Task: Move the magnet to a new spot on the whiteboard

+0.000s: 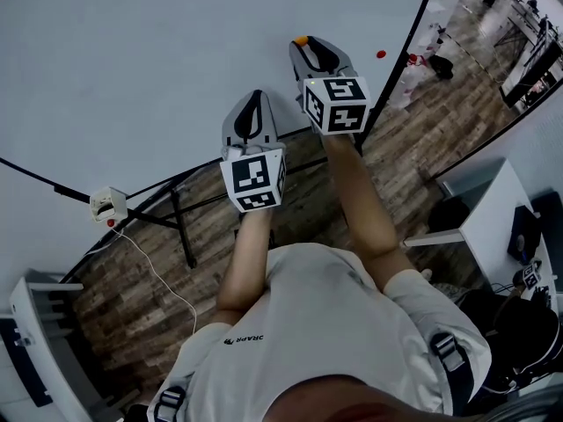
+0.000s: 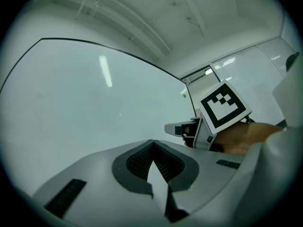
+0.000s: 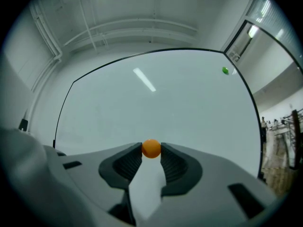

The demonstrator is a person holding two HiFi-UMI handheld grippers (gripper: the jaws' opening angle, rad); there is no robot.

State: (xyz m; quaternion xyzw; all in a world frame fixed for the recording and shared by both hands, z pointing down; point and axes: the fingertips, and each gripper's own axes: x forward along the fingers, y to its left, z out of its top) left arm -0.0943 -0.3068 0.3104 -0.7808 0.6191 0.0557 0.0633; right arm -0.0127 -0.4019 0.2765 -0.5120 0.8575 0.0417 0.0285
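Observation:
A small orange magnet sits pinched between the tips of my right gripper, which is shut on it, right up at the whiteboard. The head view shows the same magnet at the right gripper tip, against the board near its right edge. My left gripper hangs lower and to the left, also facing the board. Its jaws meet at the tip with nothing between them, so the left gripper is shut. The right gripper shows beside it in the left gripper view.
A red magnet sticks near the board's right edge. A green magnet sits at the upper right of the board. A small white device with a cable hangs at the board's lower edge. Stand legs cross the wooden floor. A white desk stands at the right.

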